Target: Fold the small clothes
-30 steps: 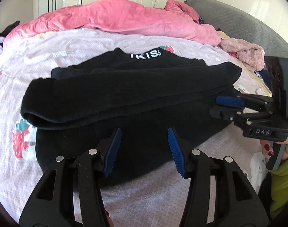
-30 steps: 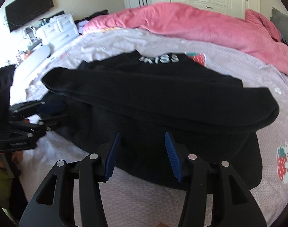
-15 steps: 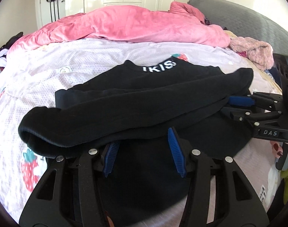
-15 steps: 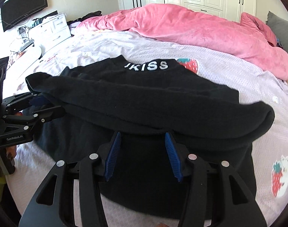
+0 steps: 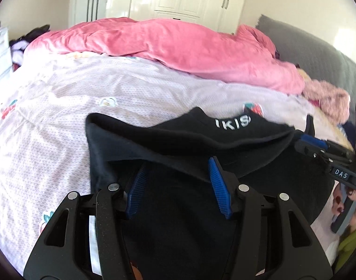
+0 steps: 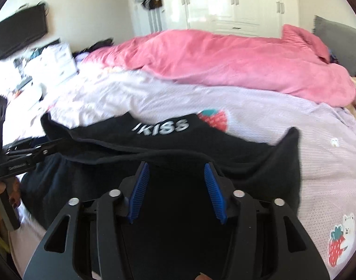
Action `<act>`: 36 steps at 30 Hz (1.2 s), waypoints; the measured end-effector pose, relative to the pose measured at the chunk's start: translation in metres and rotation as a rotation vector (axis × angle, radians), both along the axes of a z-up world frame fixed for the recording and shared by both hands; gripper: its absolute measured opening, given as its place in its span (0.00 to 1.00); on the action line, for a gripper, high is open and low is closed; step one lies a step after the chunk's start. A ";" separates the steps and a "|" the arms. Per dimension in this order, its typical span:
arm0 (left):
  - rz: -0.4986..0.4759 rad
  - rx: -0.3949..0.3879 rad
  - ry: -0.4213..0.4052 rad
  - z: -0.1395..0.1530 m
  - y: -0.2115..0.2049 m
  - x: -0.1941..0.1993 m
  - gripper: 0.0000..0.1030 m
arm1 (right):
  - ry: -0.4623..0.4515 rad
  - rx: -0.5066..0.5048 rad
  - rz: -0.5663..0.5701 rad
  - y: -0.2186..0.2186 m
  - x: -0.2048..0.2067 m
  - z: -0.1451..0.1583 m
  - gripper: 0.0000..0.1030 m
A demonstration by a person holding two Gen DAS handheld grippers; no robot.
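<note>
I have the black sweater on the bed, lying across the pale sheet with strawberry prints, with its collar lettering turned away from me. My left tool and my right tool are both pushed in over the near part of the garment, side by side along its width, because I think a fold of this kind needs both ends carried together so that the layer stays straight. The jaws of both tools are opening at this moment. In each wrist view the blue pads stand apart and dark cloth lies between and under them, but the pads do not press on it, so I judge I am letting the folded layer go. The upper layer lies over the tips of both tools like a ridge, so the lower part of the sweater seems to be brought up toward the collar.

Several things I cannot make out. The tips of the fingers go under the black fold, so I cannot say if any cloth is caught on them. The garment is all black and the pictures are blurred, so the sleeves and the hem are hard to separate. The pink duvet behind covers the far side of the bed. My own hands show only at the picture edges.
</note>
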State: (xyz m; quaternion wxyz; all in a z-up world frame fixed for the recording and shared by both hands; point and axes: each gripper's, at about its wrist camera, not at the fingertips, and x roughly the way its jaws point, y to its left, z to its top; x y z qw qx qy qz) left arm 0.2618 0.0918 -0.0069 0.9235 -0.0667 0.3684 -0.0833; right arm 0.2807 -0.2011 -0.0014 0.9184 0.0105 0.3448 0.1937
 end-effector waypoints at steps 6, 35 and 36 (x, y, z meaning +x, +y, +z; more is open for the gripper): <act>0.003 -0.001 -0.011 0.008 0.000 -0.003 0.52 | -0.008 0.064 -0.056 -0.021 0.003 0.006 0.58; 0.147 0.037 0.050 -0.019 0.048 0.008 0.42 | 0.114 -0.137 -0.192 -0.067 0.047 -0.040 0.59; 0.146 0.046 0.046 -0.020 0.046 0.009 0.32 | 0.111 -0.155 -0.185 -0.065 0.047 -0.041 0.50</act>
